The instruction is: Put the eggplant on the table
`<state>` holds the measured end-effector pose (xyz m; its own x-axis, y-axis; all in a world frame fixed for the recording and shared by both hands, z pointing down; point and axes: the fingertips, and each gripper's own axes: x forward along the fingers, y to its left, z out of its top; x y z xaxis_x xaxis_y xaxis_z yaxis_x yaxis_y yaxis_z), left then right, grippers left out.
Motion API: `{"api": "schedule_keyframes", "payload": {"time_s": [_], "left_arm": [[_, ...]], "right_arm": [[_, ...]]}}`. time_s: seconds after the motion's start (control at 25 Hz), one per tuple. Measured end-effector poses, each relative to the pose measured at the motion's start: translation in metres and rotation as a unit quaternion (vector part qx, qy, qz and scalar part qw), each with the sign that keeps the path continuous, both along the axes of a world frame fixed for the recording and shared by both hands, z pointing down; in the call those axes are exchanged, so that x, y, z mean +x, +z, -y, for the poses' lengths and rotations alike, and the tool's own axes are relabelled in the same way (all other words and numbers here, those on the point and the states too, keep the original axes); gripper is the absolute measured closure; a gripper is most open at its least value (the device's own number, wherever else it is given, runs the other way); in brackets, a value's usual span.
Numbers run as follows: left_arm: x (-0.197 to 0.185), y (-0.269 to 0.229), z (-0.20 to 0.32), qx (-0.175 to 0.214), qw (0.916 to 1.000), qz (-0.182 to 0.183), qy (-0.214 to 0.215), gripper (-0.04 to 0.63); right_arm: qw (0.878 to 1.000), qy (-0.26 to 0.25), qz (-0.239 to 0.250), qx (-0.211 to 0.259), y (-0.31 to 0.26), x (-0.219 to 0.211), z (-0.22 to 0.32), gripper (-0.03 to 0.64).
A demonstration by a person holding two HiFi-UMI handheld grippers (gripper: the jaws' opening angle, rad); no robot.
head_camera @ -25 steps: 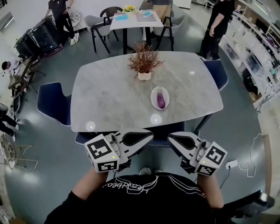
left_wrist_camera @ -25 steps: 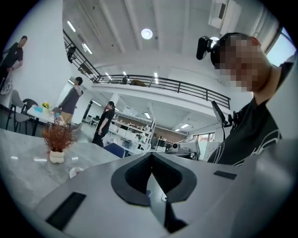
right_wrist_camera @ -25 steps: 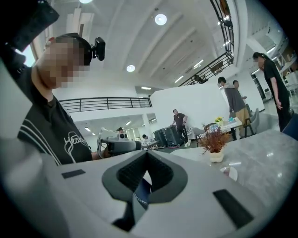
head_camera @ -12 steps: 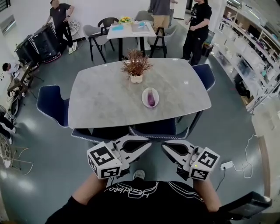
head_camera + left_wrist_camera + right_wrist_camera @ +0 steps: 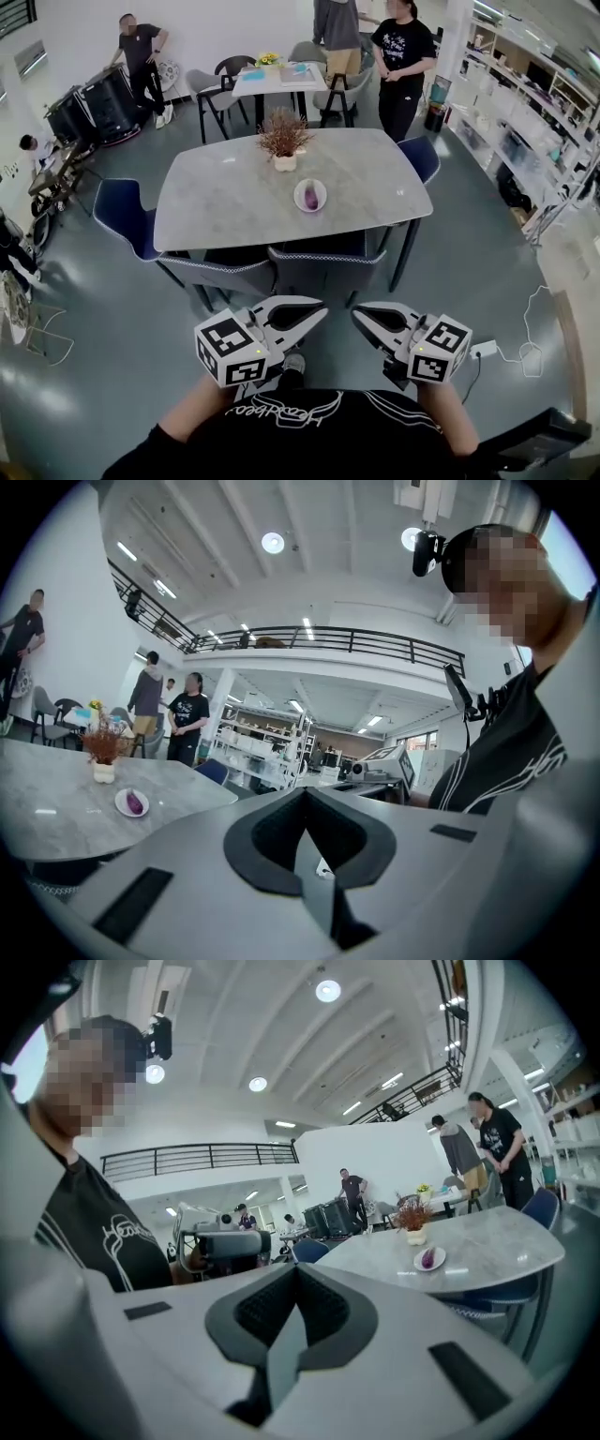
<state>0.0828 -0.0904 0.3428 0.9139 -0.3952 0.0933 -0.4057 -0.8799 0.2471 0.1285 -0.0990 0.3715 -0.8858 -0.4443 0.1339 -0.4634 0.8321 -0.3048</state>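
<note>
The grey bench (image 5: 234, 202) fills the upper middle of the head view, with chairs (image 5: 309, 267) tucked along its near edge and people standing beyond it at the top of the frame. Low in the frame, the left hand-held gripper (image 5: 319, 309) and the right hand-held gripper (image 5: 358, 314) sit side by side close to the person's chest. Each has its jaws pressed fully together with nothing between them, and both are well apart from the bench. A potted plant (image 5: 285, 141) stands on the far half of the bench. Just in front of it is a small white plate (image 5: 322, 192), and the purple eggplant (image 5: 310, 196) lies on that plate. So the lift has not begun, and the step in hand looks like the approach. To do it well, come up to the near edge where a gap between the chairs allows a reach, and spread one set of jaws before they get close. Take the eggplant across its narrow width near the middle, since its smooth, rounded skin would probably slip from a hold near an end. Squeeze gently and lift straight up so the plate does not drag along. Then lay it lengthwise on bare bench beside the plate, clear of the plant, where it is least likely to roll
</note>
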Motion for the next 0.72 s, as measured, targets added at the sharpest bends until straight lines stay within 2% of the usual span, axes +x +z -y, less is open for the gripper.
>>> {"api": "schedule_keyframes", "payload": {"time_s": [0.12, 0.32, 0.44, 0.72], "left_arm": [[0.005, -0.004, -0.040, 0.008, 0.9998, 0.000, -0.017, 0.588], [0.009, 0.001, -0.089, 0.003, 0.9993, -0.005, -0.038, 0.588], [0.015, 0.006, -0.109, -0.002, 0.9987, 0.007, -0.051, 0.588], [0.034, -0.004, -0.153, -0.002, 0.9990, 0.012, -0.042, 0.586]], "right_arm": [[0.999, 0.000, 0.032, -0.014, -0.004, 0.015, -0.035, 0.611], [0.999, -0.005, 0.032, 0.013, -0.008, 0.026, -0.083, 0.611], [0.999, -0.008, 0.034, 0.014, -0.008, 0.028, -0.111, 0.611], [1.000, -0.008, 0.024, 0.012, -0.018, 0.043, -0.157, 0.611]]}}
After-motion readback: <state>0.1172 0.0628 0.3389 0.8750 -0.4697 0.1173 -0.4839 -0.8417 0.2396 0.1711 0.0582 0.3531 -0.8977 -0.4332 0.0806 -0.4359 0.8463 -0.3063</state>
